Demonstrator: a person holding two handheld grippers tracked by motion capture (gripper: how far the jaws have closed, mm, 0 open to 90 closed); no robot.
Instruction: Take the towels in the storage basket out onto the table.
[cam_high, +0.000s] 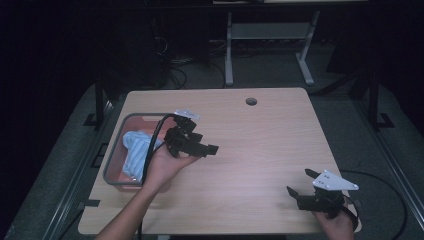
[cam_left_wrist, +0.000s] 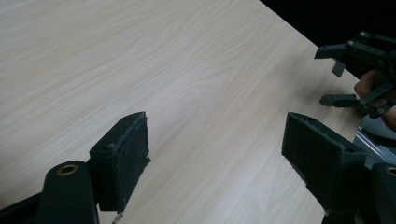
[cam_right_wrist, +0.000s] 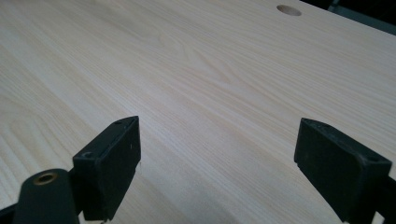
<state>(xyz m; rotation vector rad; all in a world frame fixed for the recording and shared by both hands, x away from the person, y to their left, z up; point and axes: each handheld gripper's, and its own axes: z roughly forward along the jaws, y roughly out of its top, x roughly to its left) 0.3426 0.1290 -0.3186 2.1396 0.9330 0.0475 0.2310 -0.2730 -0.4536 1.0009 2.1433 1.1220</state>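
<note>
A light blue cloth (cam_high: 136, 150) lies bunched in a pink bin with a grey rim (cam_high: 116, 147) at the table's left edge. My left gripper (cam_high: 207, 149) hovers just right of the bin, pointing toward the table's middle, its jaws wide open and empty (cam_left_wrist: 217, 161). My right gripper (cam_high: 300, 182) sits near the front right corner, held in a hand, jaws open over bare wood (cam_right_wrist: 217, 163). The right gripper (cam_left_wrist: 348, 77) appears far off in the left gripper view, open too.
The light wooden table (cam_high: 260, 150) has a round cable hole (cam_high: 251, 101) near its far edge, also seen in the right gripper view as the cable hole (cam_right_wrist: 288, 10). Black cables trail from both grippers. A white desk frame (cam_high: 270, 45) stands on the floor beyond.
</note>
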